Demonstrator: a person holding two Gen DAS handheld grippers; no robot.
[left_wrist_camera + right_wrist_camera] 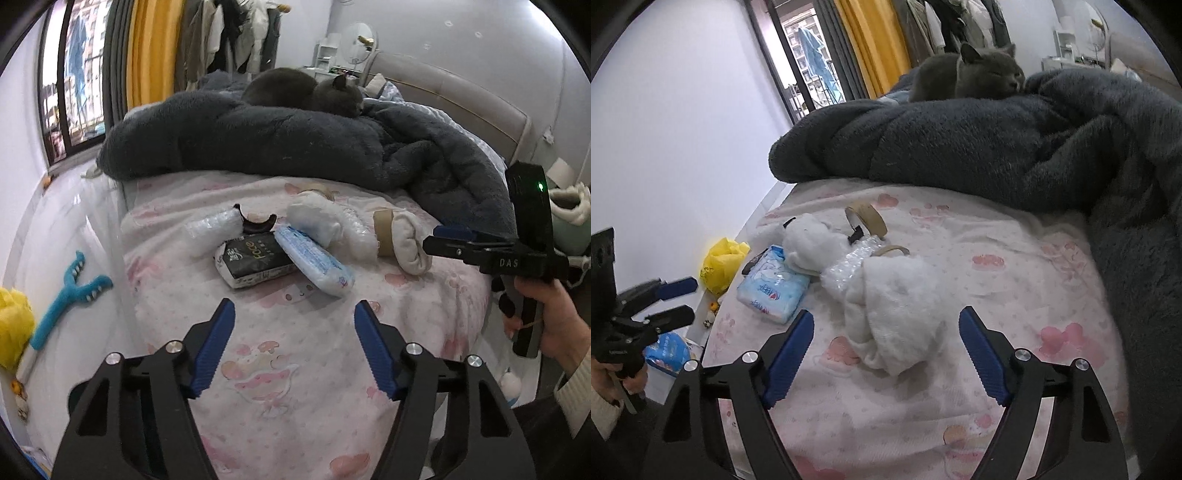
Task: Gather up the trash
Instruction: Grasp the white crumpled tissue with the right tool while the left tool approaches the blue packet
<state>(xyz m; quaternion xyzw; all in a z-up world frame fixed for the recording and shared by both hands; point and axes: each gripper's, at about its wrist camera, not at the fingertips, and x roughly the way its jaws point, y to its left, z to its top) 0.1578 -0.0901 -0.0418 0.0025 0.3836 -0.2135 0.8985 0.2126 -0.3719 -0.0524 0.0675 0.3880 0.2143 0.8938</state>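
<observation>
**Trash on the bed: nothing collected yet**

Stock as it lies before you, all on the pink-printed bedsheet (295,332):

- Black tissue pack (255,260), lying flat, its right edge tucked under the blue one.
- Blue-and-white tissue pack (314,260), leaning across the black pack.
- Bubble wrap (212,225), one clear piece at the left of the heap; more of it runs through the middle.
- White crumpled cloth or wadding (894,306), the item nearest your right gripper.
- Cardboard tape rolls (868,218), at the far side of the heap.
- Black curved scrap (258,221), just behind the black pack.

Your tools:

- Left gripper (294,347): jaws apart, nothing between them, short of the two packs.
- Right gripper (886,350): jaws apart, hovering around the near end of the white cloth, pads not pressing on it.

Receptacle: a yellow plastic bag (722,266) on the floor beside the bed looks the likely one (judgement only; no bin shows).

Progress: none of the heap appears gathered. Every item is left for you, the white cloth probably first.

Not stock: a grey cat (979,74) resting on the dark blanket (295,144), well apart from the heap.
</observation>
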